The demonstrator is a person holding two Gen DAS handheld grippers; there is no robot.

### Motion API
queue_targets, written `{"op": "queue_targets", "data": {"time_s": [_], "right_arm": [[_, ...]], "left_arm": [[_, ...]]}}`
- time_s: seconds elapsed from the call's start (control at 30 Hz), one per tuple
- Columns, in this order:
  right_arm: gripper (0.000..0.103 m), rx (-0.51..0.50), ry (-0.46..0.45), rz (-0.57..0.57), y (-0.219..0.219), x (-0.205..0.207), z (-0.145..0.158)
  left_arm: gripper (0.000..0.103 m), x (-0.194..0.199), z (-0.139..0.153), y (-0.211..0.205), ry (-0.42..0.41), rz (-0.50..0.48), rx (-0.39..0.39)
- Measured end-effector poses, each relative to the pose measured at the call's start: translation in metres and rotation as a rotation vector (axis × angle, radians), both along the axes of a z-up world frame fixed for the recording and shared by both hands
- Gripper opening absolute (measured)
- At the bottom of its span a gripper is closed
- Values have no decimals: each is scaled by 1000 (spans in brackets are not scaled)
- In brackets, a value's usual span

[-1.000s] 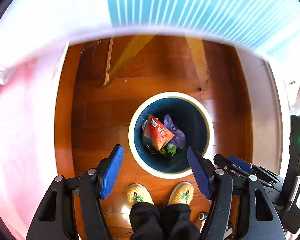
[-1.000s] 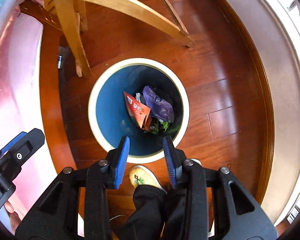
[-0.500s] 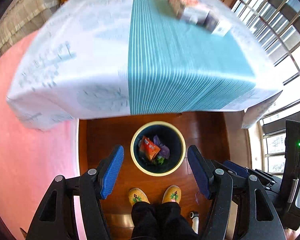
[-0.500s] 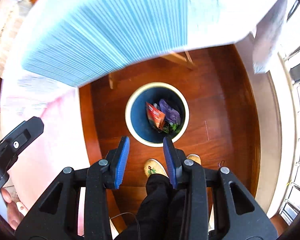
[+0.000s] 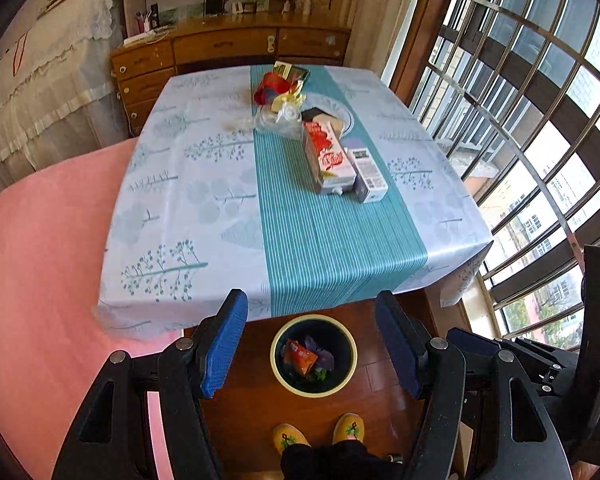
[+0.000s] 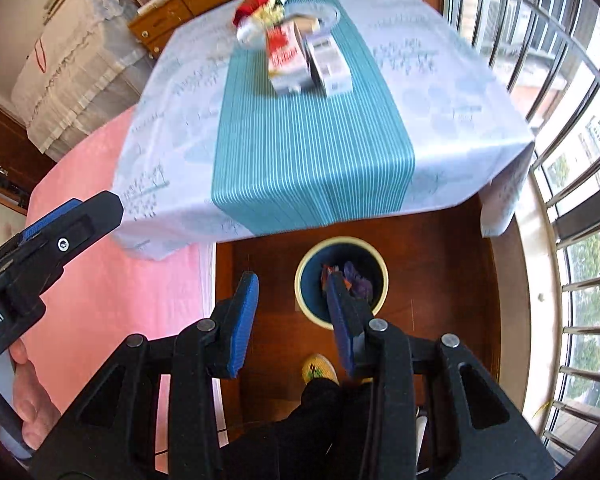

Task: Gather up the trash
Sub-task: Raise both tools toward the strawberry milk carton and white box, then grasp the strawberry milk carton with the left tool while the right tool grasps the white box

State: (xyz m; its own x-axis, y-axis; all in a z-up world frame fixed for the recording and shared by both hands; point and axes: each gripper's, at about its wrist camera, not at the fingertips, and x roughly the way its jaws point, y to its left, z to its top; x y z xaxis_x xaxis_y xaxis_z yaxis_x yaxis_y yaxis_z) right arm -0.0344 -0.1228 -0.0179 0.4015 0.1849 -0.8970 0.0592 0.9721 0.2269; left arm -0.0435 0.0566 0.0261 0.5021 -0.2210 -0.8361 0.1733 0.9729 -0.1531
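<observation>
Blue pads lined both grippers, and nothing sat between either pair. The left gripper [image 5: 312,344] was released, its jaws standing wide apart with only the floor and bin showing through the gap. The right gripper [image 6: 294,322] was also released and empty, its jaws set narrower.

Below and just ahead of both grippers stood the trash bin [image 5: 277,364], a dark blue tub with a cream rim, on the wooden floor [image 5: 384,384] close to the near edge of the counter [image 5: 204,216]. Inside it lay an orange wrapper [image 5: 299,356] and a purple wrapper [image 5: 320,354] side by side, with something green beneath them. In the right wrist view the right-hand finger crossed in front of the bin [image 6: 308,264].

Farther ahead of the grippers, the counter was covered with a pale cloth printed with plants and a teal striped band down the middle. On that band, well beyond the grippers, lay a red and white carton [image 5: 328,156] touching a white carton [image 5: 366,170] on its right. Past them sat a heap of wrappers [image 5: 278,98], red, yellow and clear, next to a clear plate [image 5: 350,118].

Behind the grippers, the person's yellow slippers [image 5: 290,438] and dark trouser legs showed on the floor. A pink bed [image 5: 44,248] lay to the left of the grippers, and barred windows [image 5: 532,128] to the right.
</observation>
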Motion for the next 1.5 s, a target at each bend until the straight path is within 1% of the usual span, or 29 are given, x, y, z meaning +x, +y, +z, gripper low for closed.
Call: {"op": "queue_targets", "data": {"time_s": [0.13, 0.27, 0.4, 0.5, 0.6, 0.7, 0.83, 0.93, 0.97, 1.1, 1.2, 1.27, 1.37, 1.47, 1.5], "right_arm": [[33, -17, -59, -27, -7, 8, 29], [34, -36, -106, -41, -9, 17, 49], [34, -55, -144, -43, -9, 33, 62], [34, -70, -158, -42, -10, 52, 66], [35, -82, -159, -34, -13, 75, 62], [44, -92, -167, -14, -19, 104, 51], [45, -89, -141, 27, -29, 151, 21], [45, -87, -101, 75, -34, 190, -6], [45, -93, -102, 96, -36, 202, -15], [45, -89, -18, 137, -47, 248, -57], [45, -90, 49, 190, -49, 272, -86], [45, -85, 75, 230, -50, 284, -100], [45, -91, 94, 261, -53, 300, -112], [45, -113, 72, 279, -62, 318, -115], [43, -120, 61, 285, -66, 325, -116]], "left_arm": [[67, 10, 34, 5, -77, -10, 0], [67, 25, 57, 8, -131, -18, 0], [67, 43, 70, 8, -161, -29, -2], [67, 61, 73, 5, -175, -38, 3], [67, 84, 71, 1, -177, -36, 13], [67, 112, 61, -3, -175, -20, 30], [67, 155, 41, -7, -131, 19, 43], [67, 189, 20, -12, -75, 60, 52], [67, 201, 11, -15, -49, 75, 54], [67, 247, -22, -29, 45, 127, 52], [67, 274, -40, -40, 86, 157, 56], [67, 290, -51, -47, 112, 173, 58], [67, 307, -67, -58, 148, 183, 64], [67, 323, -80, -68, 181, 198, 63], [67, 328, -85, -71, 193, 202, 59]]}}
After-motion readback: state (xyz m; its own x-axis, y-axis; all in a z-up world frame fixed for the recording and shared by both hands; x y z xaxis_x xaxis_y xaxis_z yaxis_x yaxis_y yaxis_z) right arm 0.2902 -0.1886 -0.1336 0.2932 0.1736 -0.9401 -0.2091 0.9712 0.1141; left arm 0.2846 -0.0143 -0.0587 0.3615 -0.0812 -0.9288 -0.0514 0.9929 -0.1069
